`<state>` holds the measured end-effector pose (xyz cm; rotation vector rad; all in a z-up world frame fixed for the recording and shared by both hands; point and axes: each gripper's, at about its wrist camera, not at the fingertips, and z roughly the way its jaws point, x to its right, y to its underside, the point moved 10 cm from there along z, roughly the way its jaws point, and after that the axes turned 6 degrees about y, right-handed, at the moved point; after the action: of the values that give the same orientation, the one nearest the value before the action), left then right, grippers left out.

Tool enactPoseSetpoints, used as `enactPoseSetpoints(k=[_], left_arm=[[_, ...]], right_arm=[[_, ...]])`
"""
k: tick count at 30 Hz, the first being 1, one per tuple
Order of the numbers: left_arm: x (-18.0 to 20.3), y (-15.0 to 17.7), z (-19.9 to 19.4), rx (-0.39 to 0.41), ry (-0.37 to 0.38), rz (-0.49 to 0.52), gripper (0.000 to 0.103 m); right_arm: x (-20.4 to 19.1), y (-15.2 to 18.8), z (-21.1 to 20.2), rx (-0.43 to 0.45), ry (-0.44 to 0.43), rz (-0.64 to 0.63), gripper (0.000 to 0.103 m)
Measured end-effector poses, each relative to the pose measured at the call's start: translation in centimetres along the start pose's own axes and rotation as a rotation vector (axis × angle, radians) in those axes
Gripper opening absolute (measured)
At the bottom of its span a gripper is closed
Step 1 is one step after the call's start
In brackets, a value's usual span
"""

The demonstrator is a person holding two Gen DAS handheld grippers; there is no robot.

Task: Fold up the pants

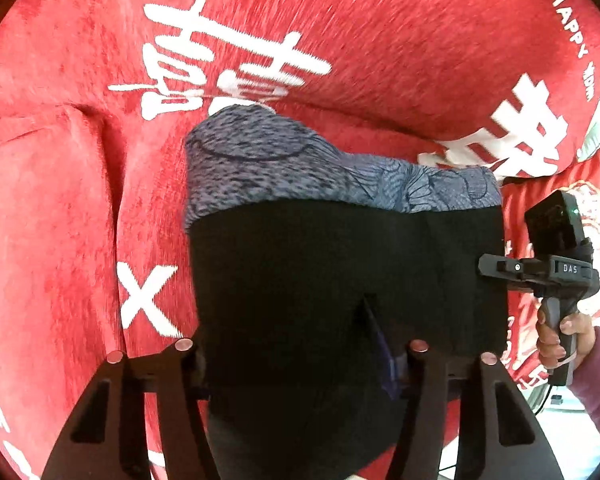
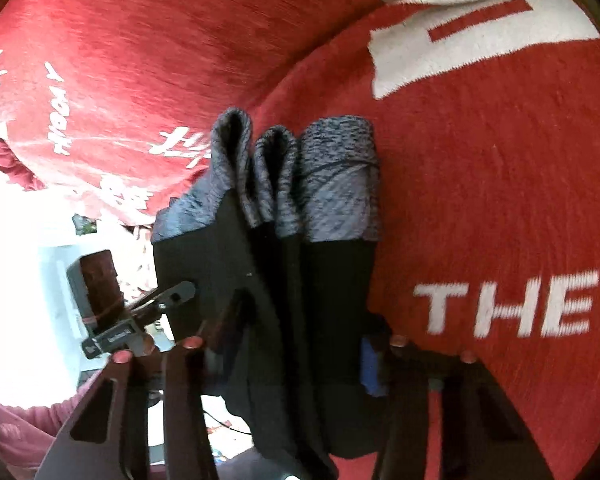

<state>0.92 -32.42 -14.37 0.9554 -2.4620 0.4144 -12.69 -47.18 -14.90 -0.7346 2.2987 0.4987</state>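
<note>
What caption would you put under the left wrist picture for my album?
Black pants with a grey speckled waistband held up between two hand-held tools over a red blanket with white lettering.
</note>
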Motion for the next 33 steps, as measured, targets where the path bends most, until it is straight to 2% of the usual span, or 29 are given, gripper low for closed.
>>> enactPoseSetpoints(k=[5, 10, 15, 16, 18, 19, 21, 22, 24, 27, 30, 33], left_arm=[[1.7, 2.4, -2.7, 0.005, -0.028, 0.008, 0.060], [2.5, 6.0, -5.1, -0.010, -0.058, 0.002, 0.060], [1.7, 9.2, -5.4, -0.059, -0.074, 0.007, 0.060], [1.1, 9.8, -4.9, -0.070, -0.081, 0.012, 0.063], [-0.8, 10.7, -3.9, -0.084, -0.143, 0.029, 0.069], [-2.1, 11.1, -3.2, -0.099, -0.196, 0.030, 0.078], [-3.5, 10.9, -3.0, -0.049, -0.213, 0.020, 0.095], [-3.8, 10.8, -3.1, -0.031, -0.205, 0.019, 0.096], [-4.0, 10.9, -3.1, -0.014, -0.186, 0.022, 0.097], [-4.3, 11.1, -3.3, 0.000, -0.198, 0.029, 0.100], [-4.7, 11.0, -4.3, 0.005, -0.227, 0.021, 0.100], [-5.4, 11.4, -5.9, 0.006, -0.276, 0.008, 0.100]], right_arm=[[-2.2, 2.0, -1.7, -0.006, -0.058, -0.014, 0.047], [-3.9, 5.9, -2.3, -0.027, -0.111, -0.001, 0.047], [-4.1, 10.5, -1.7, -0.035, -0.136, 0.045, 0.047], [-3.7, 10.9, -1.8, -0.035, -0.134, 0.051, 0.047], [-2.4, 11.9, -1.0, -0.031, -0.097, 0.056, 0.048], [-1.7, 12.3, -0.4, -0.028, -0.068, 0.056, 0.049], [-0.2, 12.7, 1.1, -0.019, 0.027, 0.041, 0.055], [0.3, 12.6, 1.3, -0.006, 0.062, 0.028, 0.063], [1.4, 12.4, 1.2, 0.040, 0.108, 0.022, 0.069], [2.0, 12.7, 0.9, 0.070, 0.135, 0.031, 0.074], [2.2, 12.9, 0.1, 0.113, 0.236, 0.022, 0.081], [2.5, 13.2, -1.2, 0.150, 0.313, 0.048, 0.081]])
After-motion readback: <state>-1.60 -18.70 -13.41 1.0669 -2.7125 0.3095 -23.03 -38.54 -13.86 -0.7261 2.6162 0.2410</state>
